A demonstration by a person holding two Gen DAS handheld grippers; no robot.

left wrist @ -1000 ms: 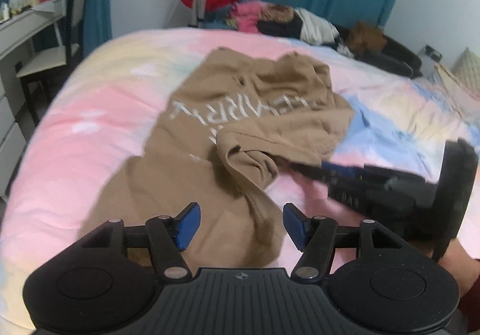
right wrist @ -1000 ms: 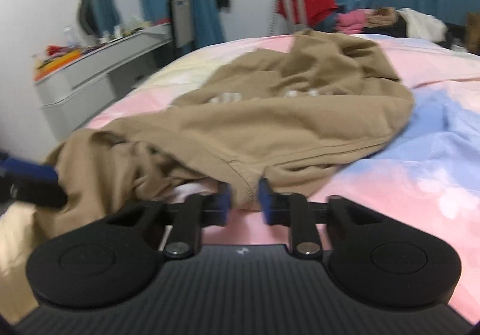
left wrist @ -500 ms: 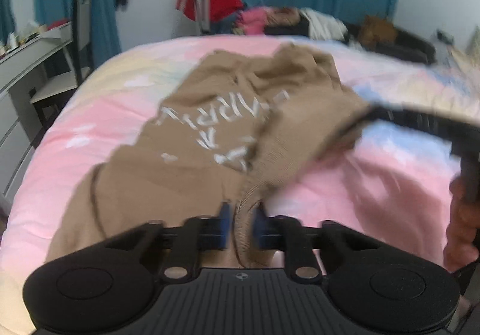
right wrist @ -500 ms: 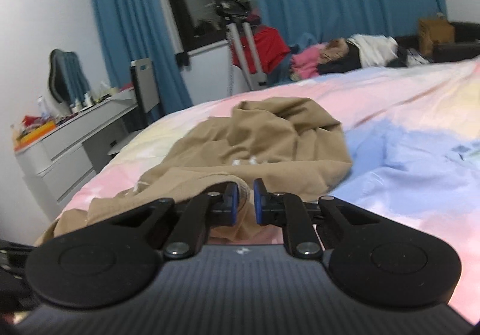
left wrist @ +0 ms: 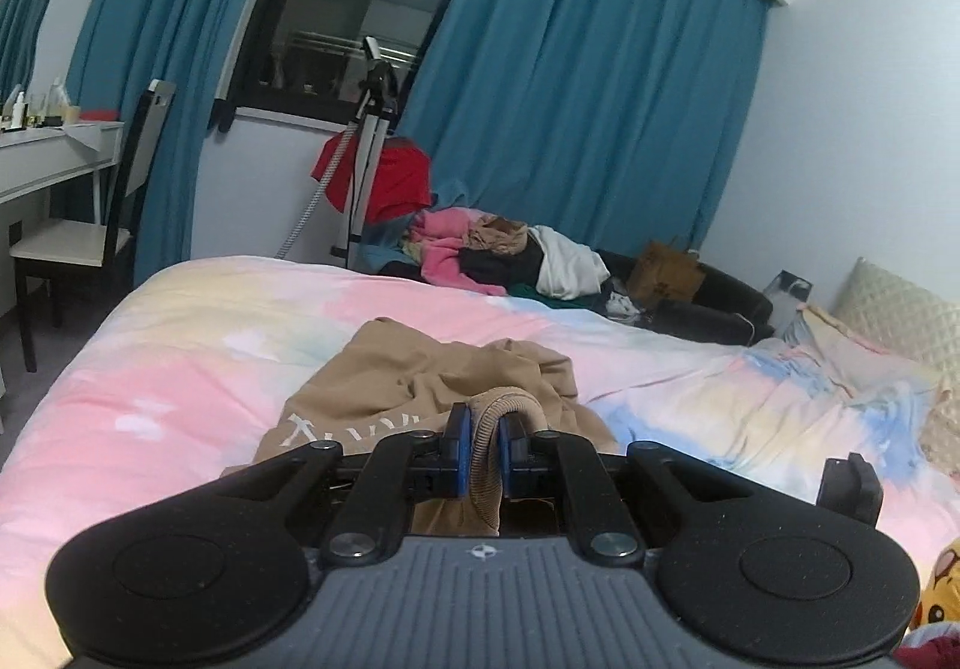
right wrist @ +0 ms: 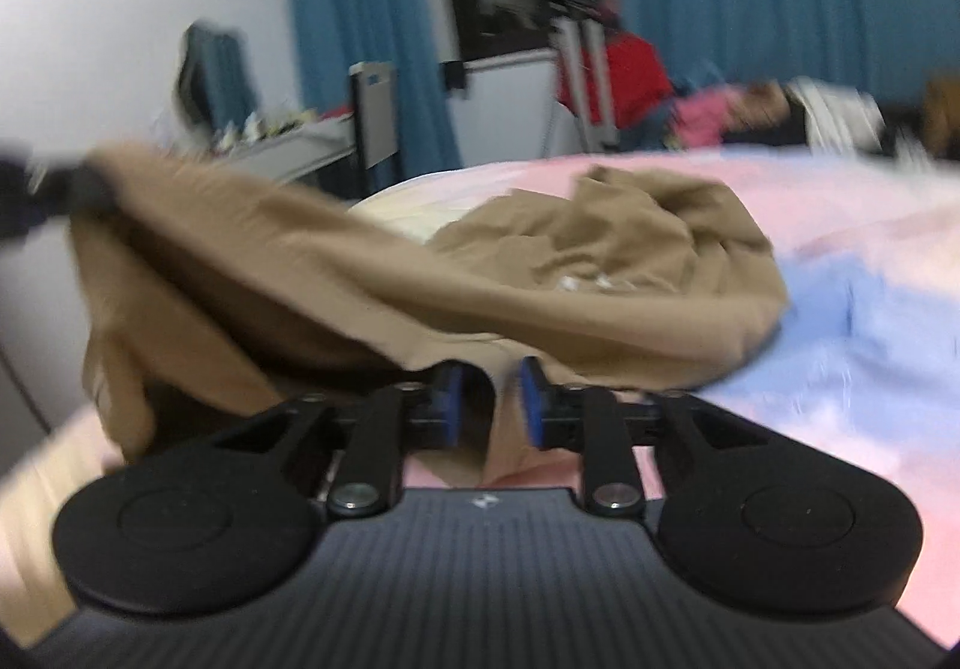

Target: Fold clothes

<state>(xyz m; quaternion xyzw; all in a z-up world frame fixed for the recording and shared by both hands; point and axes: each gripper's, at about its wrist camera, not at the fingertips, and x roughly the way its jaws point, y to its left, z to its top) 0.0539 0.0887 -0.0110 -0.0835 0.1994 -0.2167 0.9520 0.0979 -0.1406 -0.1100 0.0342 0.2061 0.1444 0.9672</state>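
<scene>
Pinching a ribbed hem of the tan shirt [left wrist: 432,387], the left claw [left wrist: 479,450] is clenched on the cloth, its blue pads pressed against a thick roll of fabric that loops up between them and hangs down toward the camera. The rest of the shirt lies crumpled on the bed [left wrist: 180,345], with white lettering showing on its left part, just ahead of the claw. In the right wrist view the right claw [right wrist: 491,408] has its pads apart, with a gap on either side of a fold of the shirt [right wrist: 480,273] that drops between them; the picture is blurred, so whether the pads touch the cloth at all cannot be told, but they do not clamp it. From there the shirt stretches up and to the left as a taut sheet, raised off the bed [right wrist: 870,345], to a dark blurred shape at the left edge where it is held; its far part stays bunched on the pink and blue cover. In the left wrist view a dark piece of the other device shows at the right edge, near a yellow plush toy [left wrist: 942,591]. Behind the bed are blue curtains [left wrist: 588,99], a tripod [left wrist: 369,141] draped with a red garment, a pile of clothes [left wrist: 510,255], a chair [left wrist: 78,243], and a white counter [left wrist: 54,159] at the left.
</scene>
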